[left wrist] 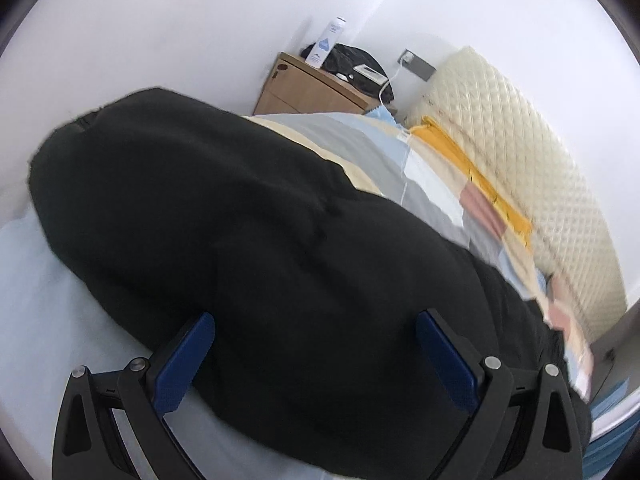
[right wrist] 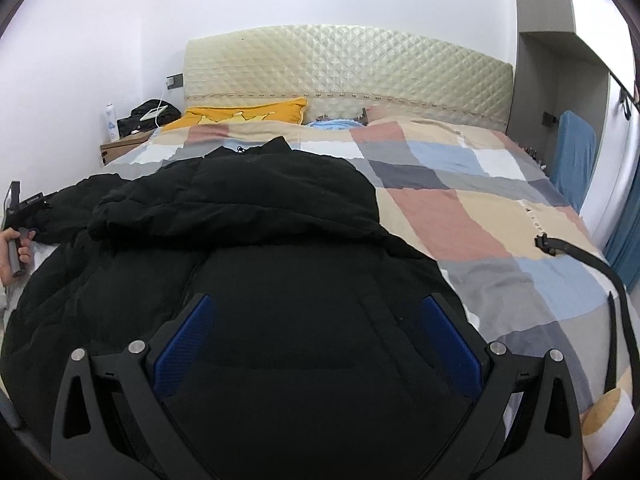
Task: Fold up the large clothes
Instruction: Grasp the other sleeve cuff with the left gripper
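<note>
Left wrist | left gripper (left wrist: 316, 330) spread above black jacket (left wrist: 240, 208) | right gripper (right wrist: 316, 316) spread, level over jacket

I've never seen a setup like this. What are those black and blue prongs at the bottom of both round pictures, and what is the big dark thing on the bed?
No robot here: a person carries a two-finger gripper in each hand, each with a wide-angle camera looking along its fingers. One picture comes from the left gripper, the other from the right gripper. The prongs are their blue-padded fingers, spread open and holding nothing. The dark thing is a black puffy padded coat, to be folded, lying on a checked patchwork bedspread. Behind are a cream quilted headboard and a yellow pillow.
</note>
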A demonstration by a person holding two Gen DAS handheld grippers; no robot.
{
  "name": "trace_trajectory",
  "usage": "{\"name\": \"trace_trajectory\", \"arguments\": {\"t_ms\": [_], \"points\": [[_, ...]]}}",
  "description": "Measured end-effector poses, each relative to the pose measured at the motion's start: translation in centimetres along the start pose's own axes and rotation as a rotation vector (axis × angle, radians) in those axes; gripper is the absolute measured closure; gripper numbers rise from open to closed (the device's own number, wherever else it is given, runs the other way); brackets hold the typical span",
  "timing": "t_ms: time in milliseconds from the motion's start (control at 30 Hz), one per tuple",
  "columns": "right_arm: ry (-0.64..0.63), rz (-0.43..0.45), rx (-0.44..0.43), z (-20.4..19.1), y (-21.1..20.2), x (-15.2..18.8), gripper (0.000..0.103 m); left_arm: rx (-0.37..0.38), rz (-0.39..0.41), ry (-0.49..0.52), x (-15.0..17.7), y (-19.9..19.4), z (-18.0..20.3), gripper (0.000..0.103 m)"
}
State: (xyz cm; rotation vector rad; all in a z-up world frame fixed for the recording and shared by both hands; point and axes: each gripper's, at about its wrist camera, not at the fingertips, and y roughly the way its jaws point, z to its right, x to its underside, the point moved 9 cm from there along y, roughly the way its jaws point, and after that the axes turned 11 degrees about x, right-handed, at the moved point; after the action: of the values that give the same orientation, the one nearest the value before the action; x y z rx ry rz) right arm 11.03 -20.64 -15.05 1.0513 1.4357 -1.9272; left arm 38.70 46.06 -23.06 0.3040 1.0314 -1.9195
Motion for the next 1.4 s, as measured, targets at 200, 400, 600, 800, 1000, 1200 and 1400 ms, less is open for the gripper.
{"name": "trace_trajectory", "arguments": {"t_ms": [200,400,600,800,1000,1200,1400], "points": [[-0.015,-0.052,-0.014,-1.4,2.0,0.3,0.0,0.107,0.085,-0.134,-1.9,0.9,-1.4,0.001],[-0.026,-0.09,-0.031,-2.6,2.9,0.6,0.0,0.13,0.096,-0.153,-1.8,0.1,-2.1,0.003],[-0.017,-0.09,-0.035,-2.6,2.3,0.3,0.0,0.093,0.1,-0.152,-1.4,-3.8,-4.3,0.007],[-0.008,-0.082,-0.042,-2.8,1.3,0.2,0.0,0.045,0.171,-0.291,-0.9,-6.8,-10.0,0.007],[-0.003,-0.089,-0.037,-2.9,1.5,0.3,0.0,-0.019,0.174,-0.356,-3.0,-4.0,-9.5,0.008],[0.027,-0.082,-0.062,-2.5,0.7,-0.4,0.0,-0.196,0.186,-0.398,-4.0,-3.8,-8.1,0.076],[0.044,-0.07,-0.098,-1.7,-0.5,-0.5,0.0,-0.28,0.224,-0.298,-5.4,-7.6,-3.7,0.095]]}}
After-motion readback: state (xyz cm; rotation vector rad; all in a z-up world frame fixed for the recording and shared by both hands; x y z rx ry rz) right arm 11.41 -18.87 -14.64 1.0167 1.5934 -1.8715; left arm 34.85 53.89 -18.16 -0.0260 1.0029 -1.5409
